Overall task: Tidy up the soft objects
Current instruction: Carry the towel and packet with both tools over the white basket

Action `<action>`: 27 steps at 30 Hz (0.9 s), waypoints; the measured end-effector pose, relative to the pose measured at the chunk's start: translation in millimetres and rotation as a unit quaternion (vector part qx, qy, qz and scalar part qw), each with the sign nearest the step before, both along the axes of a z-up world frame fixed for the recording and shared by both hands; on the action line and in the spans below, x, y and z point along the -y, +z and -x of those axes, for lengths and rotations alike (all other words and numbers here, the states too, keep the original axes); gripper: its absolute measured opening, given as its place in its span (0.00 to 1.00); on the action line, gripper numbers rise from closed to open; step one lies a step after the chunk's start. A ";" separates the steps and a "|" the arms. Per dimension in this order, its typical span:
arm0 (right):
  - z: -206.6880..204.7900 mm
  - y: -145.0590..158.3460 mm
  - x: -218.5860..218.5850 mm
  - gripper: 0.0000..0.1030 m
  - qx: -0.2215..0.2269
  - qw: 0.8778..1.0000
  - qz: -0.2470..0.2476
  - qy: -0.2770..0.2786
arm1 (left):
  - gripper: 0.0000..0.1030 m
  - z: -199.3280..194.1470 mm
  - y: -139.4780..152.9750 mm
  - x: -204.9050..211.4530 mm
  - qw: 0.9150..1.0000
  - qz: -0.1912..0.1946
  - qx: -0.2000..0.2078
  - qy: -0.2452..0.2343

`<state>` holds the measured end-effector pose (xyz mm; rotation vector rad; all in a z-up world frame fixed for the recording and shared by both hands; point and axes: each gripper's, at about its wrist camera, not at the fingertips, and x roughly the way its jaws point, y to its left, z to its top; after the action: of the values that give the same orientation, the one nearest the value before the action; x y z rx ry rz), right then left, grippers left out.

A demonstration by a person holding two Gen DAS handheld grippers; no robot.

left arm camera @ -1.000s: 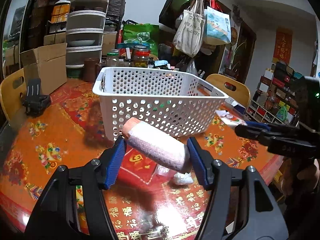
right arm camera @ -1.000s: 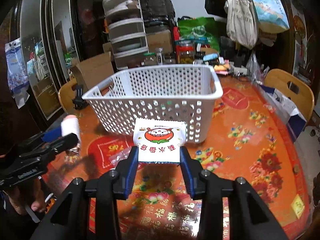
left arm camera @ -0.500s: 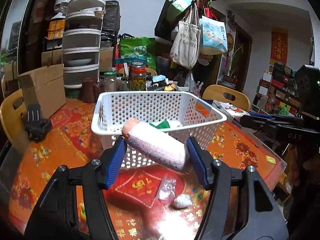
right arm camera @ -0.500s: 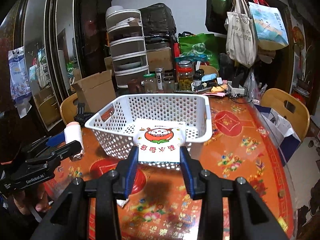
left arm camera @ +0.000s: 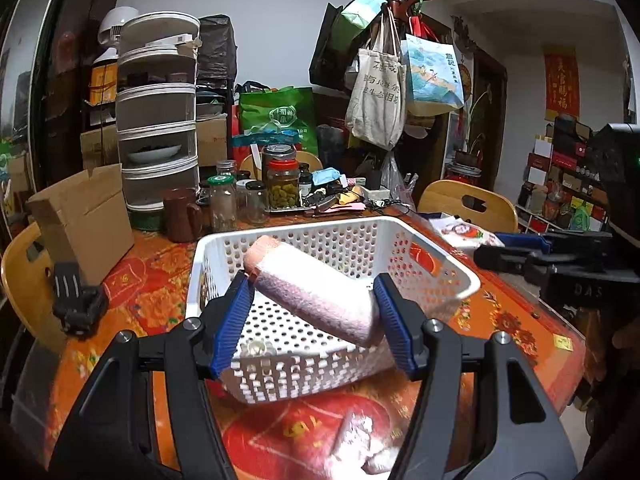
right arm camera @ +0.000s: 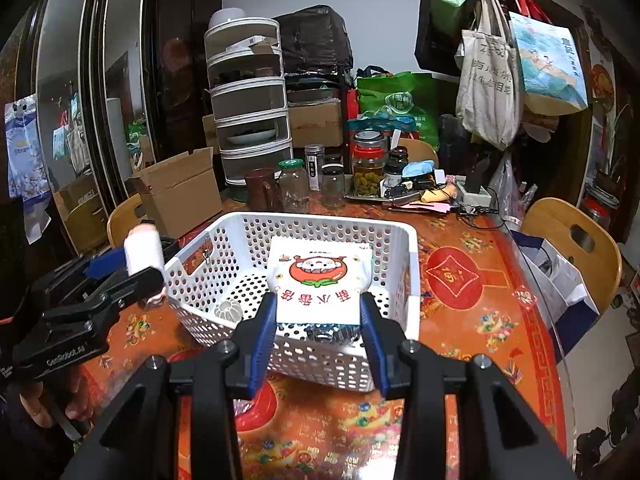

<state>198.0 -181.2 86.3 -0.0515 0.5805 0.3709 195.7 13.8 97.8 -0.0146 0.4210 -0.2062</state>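
My left gripper [left arm camera: 314,312] is shut on a rolled pink towel [left arm camera: 312,292] and holds it above the near side of the white perforated basket [left arm camera: 460,280]. My right gripper [right arm camera: 320,320] is shut on a white cloth pack with a red cartoon print [right arm camera: 320,280], held over the same basket [right arm camera: 412,264]. A small pale round thing [right arm camera: 228,310] and a dark crinkled item [right arm camera: 332,334] lie on the basket floor. The left gripper with the towel [right arm camera: 142,250] shows at the basket's left in the right wrist view.
The basket stands on a round table with a red-orange cloth [right arm camera: 472,320]. Jars [right arm camera: 366,168], a brown mug [right arm camera: 260,190], a cardboard box [right arm camera: 180,192] and a stacked white container [right arm camera: 248,104] crowd the far side. Small plastic bags [left arm camera: 360,436] lie before the basket. Wooden chairs [right arm camera: 572,240] ring the table.
Both grippers have risen and moved forward, from in front of the basket's near wall to above its opening, each still holding its item.
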 end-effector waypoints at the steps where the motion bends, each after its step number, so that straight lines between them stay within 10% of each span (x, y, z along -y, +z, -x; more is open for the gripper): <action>1: -3.9 -0.3 -2.0 0.39 -0.002 1.000 0.003 0.000 | 0.58 -5.7 1.9 0.9 1.000 -0.002 -0.001 0.000; 27: -117.2 -37.6 -22.2 0.39 -0.096 0.995 0.037 -0.014 | 0.58 -178.8 -31.1 19.3 0.988 -0.041 -0.144 0.050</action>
<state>315.2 -159.0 48.7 -0.0800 0.7843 0.3288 374.6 -5.5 66.7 0.0152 0.7145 -0.0881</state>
